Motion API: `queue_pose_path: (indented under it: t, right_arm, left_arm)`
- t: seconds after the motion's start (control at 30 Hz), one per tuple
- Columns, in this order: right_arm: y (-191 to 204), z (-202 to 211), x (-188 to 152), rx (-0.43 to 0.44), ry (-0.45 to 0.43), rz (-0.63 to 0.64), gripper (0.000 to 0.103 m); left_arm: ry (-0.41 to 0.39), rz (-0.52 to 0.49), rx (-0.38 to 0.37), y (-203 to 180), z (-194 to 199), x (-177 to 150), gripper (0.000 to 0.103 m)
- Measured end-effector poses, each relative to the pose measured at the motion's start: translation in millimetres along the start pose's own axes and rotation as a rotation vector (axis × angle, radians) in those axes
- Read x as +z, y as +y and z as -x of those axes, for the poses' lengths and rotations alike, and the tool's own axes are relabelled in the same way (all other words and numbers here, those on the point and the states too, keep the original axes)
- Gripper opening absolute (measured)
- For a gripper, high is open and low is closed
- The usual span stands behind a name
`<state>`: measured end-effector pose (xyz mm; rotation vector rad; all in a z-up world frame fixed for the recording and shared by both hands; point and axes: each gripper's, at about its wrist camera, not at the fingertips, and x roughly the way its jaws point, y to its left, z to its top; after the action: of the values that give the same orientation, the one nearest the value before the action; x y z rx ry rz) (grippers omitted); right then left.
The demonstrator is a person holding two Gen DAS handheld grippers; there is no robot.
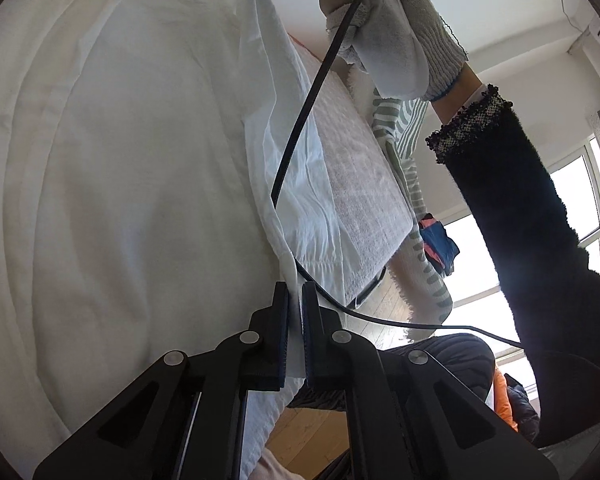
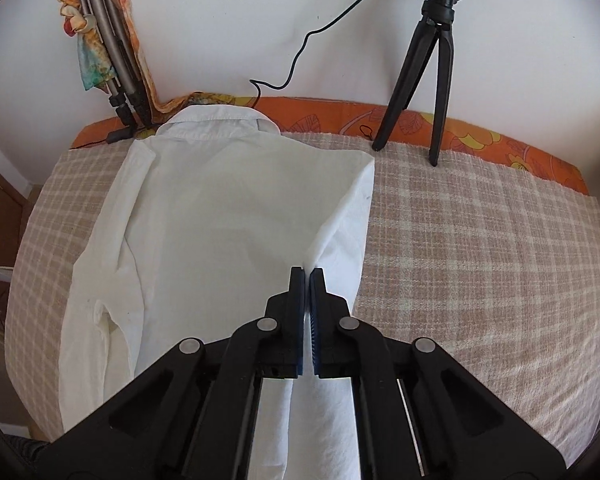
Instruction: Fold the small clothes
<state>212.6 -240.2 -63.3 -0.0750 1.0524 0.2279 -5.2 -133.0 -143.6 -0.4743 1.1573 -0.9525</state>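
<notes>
A white collared shirt point(image 2: 228, 208) lies back-up on the checked bed cover point(image 2: 480, 264), collar toward the wall. Its right sleeve point(image 2: 340, 240) is folded down along the body. My right gripper point(image 2: 306, 276) is shut on the shirt's fabric near that sleeve's lower part. In the left wrist view the same shirt point(image 1: 140, 180) fills the left side, seen close. My left gripper point(image 1: 295, 292) is shut on a fold of the shirt's edge. A gloved hand point(image 1: 396, 36) with a black sleeve holds the other gripper at the top.
A black tripod point(image 2: 424, 76) stands at the bed's far right and a grey tripod point(image 2: 108, 52) with a coloured scarf at the far left. A black cable point(image 1: 316, 92) runs across the left wrist view. Striped cloth point(image 1: 408, 160) hangs off the bed edge; windows beyond.
</notes>
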Motion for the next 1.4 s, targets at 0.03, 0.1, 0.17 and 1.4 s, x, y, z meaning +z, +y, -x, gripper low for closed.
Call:
queue_pose_path:
  t: [0.03,0.1,0.17,1.4]
  right_arm:
    - [7,-7,0,-0.001,0.007,0.015,0.003]
    - [19,-28,-1,0.016,0.039,0.033,0.003]
    - [29,-49,-5,0.007,0.072,0.057,0.004]
    - [58,41,-206,0.041,0.122,0.029,0.004]
  left_arm:
    - [0.001,-0.008,0.006,-2,0,-2,0.005]
    - [0.006,-0.021,0.013,-4,1,-3,0.005]
    - [0.008,-0.034,0.019,-7,1,-4,0.005]
    - [-0.224,0.129,0.093,46,113,45,0.016]
